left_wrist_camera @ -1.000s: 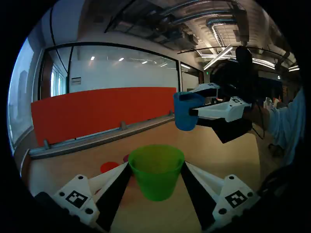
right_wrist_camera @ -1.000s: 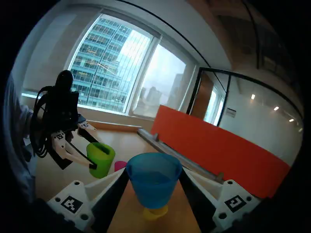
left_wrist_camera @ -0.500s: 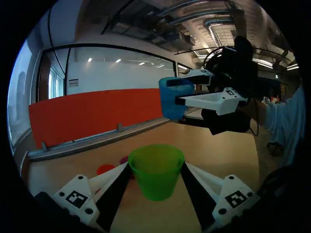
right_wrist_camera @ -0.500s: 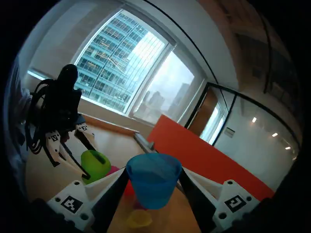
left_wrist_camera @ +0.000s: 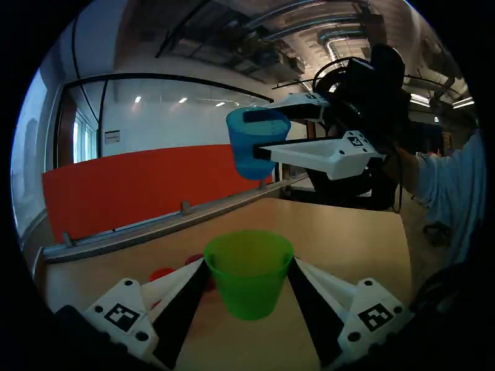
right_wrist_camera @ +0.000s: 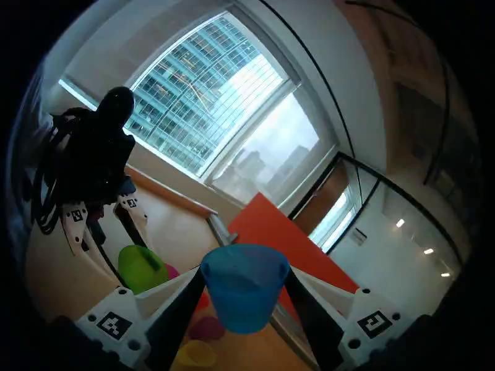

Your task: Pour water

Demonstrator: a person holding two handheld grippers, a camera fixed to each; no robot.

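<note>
Blue cup (left_wrist_camera: 257, 154) is sitting nearly upright, clamped in my right gripper (left_wrist_camera: 255, 133), hanging above and just beyond the green cup (left_wrist_camera: 249, 287) my left gripper (left_wrist_camera: 247, 263) is pinching over the table (left_wrist_camera: 346, 229); I'm judging the pour needs tipping down toward the green mouth.

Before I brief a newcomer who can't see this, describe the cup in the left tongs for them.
Find the long orange wall panel behind the wooden table. In front of it, the left tongs grip a green cup. It is the only green one, held lower than the blue cup.
</note>
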